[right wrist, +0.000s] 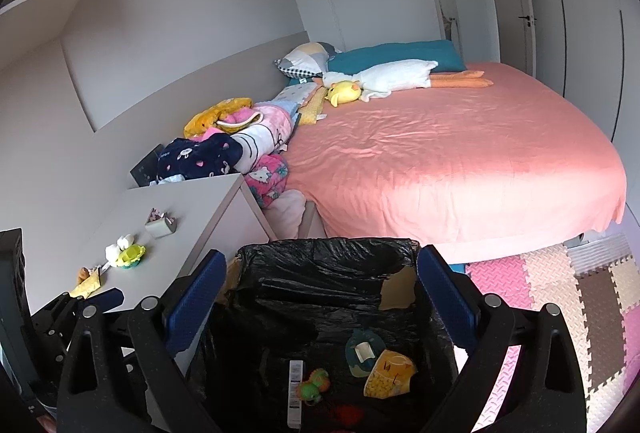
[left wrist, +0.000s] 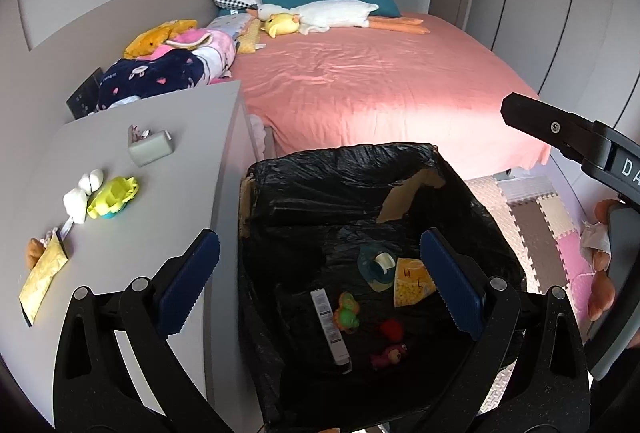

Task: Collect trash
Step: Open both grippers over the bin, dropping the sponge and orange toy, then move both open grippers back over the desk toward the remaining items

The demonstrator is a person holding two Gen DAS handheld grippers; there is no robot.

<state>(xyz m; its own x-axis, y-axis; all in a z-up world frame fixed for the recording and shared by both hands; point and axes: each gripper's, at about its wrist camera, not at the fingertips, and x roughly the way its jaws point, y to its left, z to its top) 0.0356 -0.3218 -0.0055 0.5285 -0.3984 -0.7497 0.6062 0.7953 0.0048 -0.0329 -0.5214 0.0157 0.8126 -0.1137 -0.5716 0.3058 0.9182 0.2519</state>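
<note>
Left gripper (left wrist: 320, 285), right gripper (right wrist: 318, 301): both spread, empty, over bin (left wrist: 348, 169). Risk: yellow wrapper (left wrist: 42, 281) overhangs counter (left wrist: 160, 169) edge, may slip on pickup.

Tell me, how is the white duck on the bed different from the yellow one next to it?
The white duck is long and stretched out flat, with orange legs trailing behind it; the yellow duck is short and round, and no legs show. The white duck is far bigger than the yellow duck. The white duck lies against the teal pillow, while the yellow duck sits in front, by the white duck's head. Both are soft toys lying on the pink bed.
</note>
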